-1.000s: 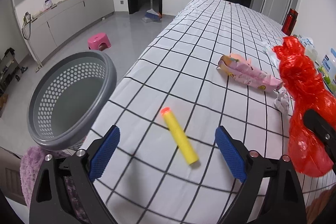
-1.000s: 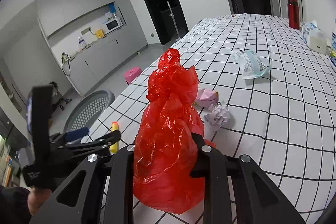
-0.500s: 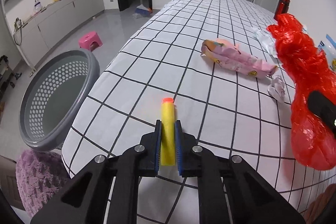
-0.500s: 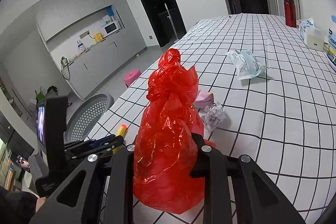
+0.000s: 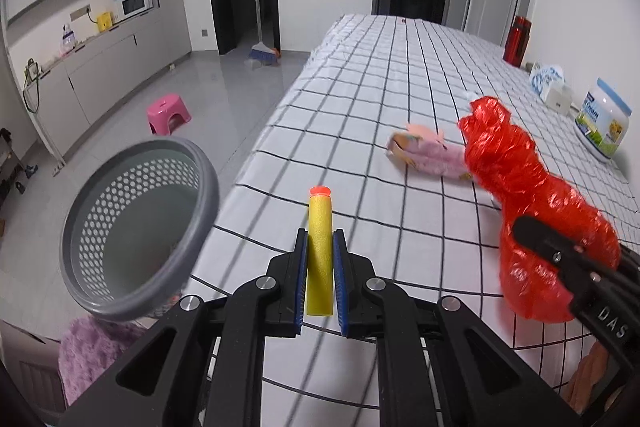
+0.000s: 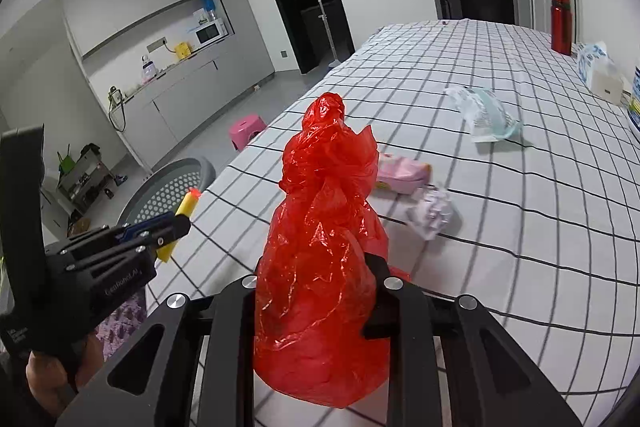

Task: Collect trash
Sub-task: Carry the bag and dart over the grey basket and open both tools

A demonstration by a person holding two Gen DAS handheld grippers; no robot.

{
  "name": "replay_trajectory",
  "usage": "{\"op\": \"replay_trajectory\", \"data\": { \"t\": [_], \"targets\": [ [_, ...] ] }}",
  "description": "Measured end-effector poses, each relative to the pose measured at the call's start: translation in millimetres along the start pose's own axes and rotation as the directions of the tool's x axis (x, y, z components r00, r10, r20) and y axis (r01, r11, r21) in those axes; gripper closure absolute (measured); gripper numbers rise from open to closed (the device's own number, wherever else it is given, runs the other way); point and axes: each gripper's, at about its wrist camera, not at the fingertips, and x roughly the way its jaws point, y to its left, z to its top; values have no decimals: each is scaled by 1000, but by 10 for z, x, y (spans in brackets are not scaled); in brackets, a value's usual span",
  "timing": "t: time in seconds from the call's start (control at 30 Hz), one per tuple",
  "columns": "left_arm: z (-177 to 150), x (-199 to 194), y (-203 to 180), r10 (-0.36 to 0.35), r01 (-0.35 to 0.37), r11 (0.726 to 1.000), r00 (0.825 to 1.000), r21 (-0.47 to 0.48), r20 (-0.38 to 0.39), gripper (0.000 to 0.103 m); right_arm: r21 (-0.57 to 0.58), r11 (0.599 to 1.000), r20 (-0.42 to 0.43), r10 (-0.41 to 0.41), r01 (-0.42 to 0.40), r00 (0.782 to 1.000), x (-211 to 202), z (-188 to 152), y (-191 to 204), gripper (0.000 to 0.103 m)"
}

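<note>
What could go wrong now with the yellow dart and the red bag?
The yellow dart is soft foam pinched by the left gripper; it might slip out before reaching the grey basket. The red bag in the right gripper is bulky, so it might sag free.

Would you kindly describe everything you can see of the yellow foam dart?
The yellow foam dart is a short cylinder of what looks like soft foam with an orange tip at its far end. The left gripper is shut on its rear half, blue pads pressing both sides; the tip points away from the camera. It appears lifted off the checked tablecloth, near the table's edge, with the grey perforated basket lower to its left.
</note>
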Motion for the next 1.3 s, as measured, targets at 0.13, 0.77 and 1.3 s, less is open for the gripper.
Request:
{"op": "replay_trajectory", "data": {
  "t": [0.13, 0.77, 1.3],
  "targets": [
    [76, -22, 207, 1, -1, 1000, 1000, 7, 18, 90, -20, 1000, 1, 6, -6, 1000, 77, 112, 252, 80],
    [213, 153, 1945, 120, -119, 987, 993, -112, 8, 90, -148, 982, -142, 95, -116, 985, 1191, 507, 1740, 80],
    [11, 488, 2686, 122, -140, 969, 988, -203, -98, 90, -216, 952, -309, 145, -218, 940, 1895, 469, 2513, 80]
  ]
}}
